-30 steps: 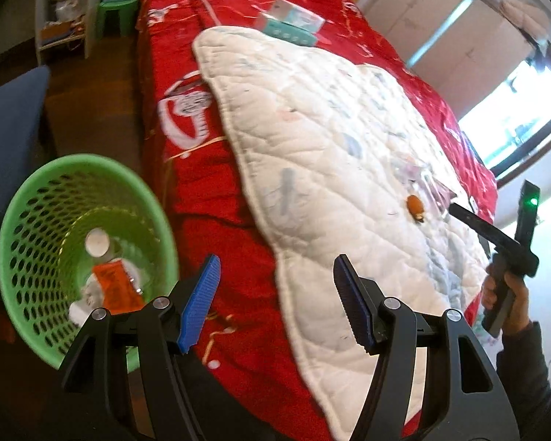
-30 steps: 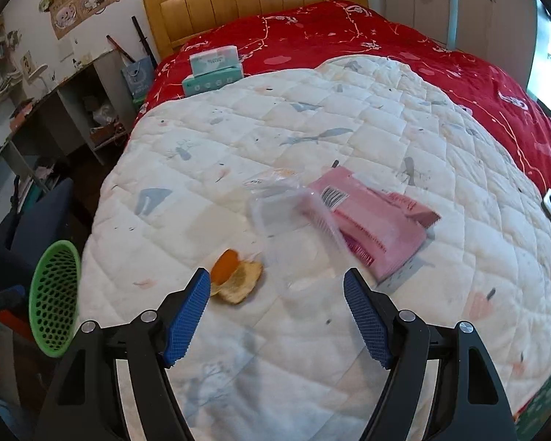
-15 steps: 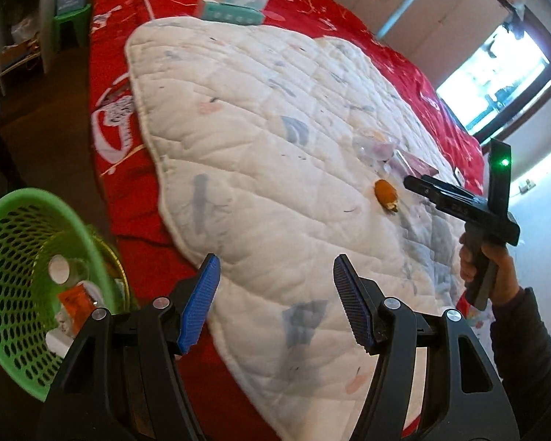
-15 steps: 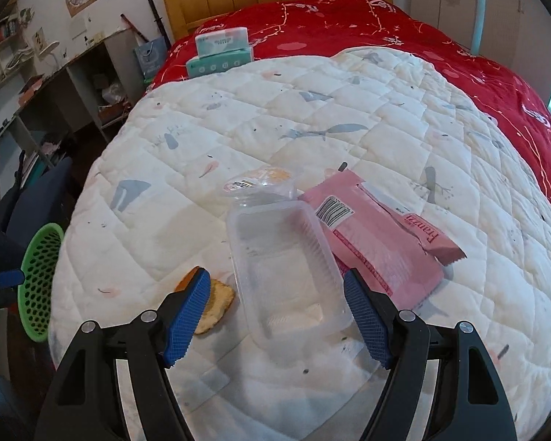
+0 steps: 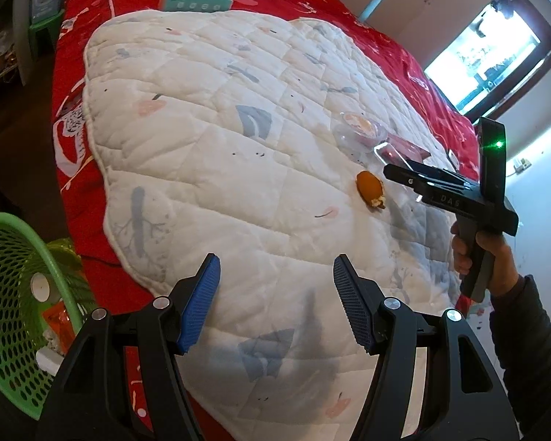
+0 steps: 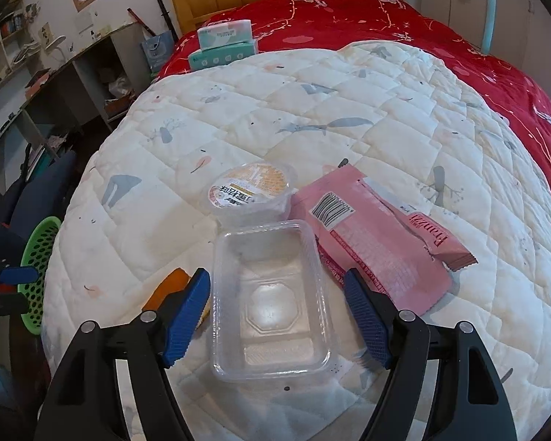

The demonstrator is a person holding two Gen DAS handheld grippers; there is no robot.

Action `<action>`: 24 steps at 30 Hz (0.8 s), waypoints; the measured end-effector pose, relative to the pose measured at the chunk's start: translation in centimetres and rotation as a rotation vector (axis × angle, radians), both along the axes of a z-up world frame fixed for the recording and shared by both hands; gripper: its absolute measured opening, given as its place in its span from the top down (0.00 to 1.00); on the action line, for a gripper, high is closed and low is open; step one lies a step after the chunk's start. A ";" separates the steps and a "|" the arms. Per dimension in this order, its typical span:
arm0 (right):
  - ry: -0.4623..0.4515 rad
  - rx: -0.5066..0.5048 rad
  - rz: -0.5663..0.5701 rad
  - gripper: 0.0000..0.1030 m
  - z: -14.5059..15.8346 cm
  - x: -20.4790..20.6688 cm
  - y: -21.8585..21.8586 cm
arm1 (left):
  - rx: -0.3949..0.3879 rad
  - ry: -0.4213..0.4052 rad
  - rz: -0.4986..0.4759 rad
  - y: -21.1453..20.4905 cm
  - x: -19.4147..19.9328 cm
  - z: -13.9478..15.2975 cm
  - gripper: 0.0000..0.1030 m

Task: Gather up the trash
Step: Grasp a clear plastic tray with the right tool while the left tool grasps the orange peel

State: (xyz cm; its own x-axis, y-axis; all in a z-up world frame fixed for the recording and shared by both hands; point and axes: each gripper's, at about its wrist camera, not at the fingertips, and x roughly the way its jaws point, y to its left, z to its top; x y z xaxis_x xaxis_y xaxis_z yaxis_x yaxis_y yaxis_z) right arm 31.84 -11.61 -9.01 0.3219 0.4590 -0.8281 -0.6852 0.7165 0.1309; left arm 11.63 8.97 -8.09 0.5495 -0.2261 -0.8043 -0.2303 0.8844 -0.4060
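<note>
A white quilt (image 6: 349, 117) covers the bed under both claws. The green basket (image 5: 7, 316), holding scraps, sits low to the left of the left claw (image 5: 275, 297), which hangs open and empty. The right claw (image 6: 275, 312), level, gapes around a clear tray (image 6: 272, 301), pink wrapper (image 6: 382, 242) right, round cup (image 6: 251, 191) ahead, orange peel (image 6: 169, 286) behind its left finger.

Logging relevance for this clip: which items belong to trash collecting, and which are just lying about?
Job:
clear plastic tray
lidded plastic cup
pink snack wrapper
orange peel
green wastebasket
right gripper, open over the tray

Lying about:
tissue packs
white quilt
</note>
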 end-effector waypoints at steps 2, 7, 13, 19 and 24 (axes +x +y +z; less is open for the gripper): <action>0.007 0.006 0.003 0.29 -0.1 -0.1 0.0 | -0.002 -0.002 -0.004 -0.2 0.4 0.0 0.38; 0.002 -0.010 0.013 0.44 -0.5 -0.8 0.3 | 0.012 -0.016 -0.035 -1.2 1.4 0.5 0.38; -0.009 0.002 -0.020 0.44 0.1 -1.6 -1.1 | 0.029 -0.036 -0.087 -3.2 3.4 0.9 0.38; -0.007 0.037 -0.054 0.44 1.3 -3.0 -3.4 | 0.058 -0.060 -0.171 -6.4 6.4 0.9 0.38; -0.001 0.075 -0.086 0.44 2.0 -3.8 -5.3 | 0.089 -0.078 -0.216 -8.5 8.7 0.3 0.38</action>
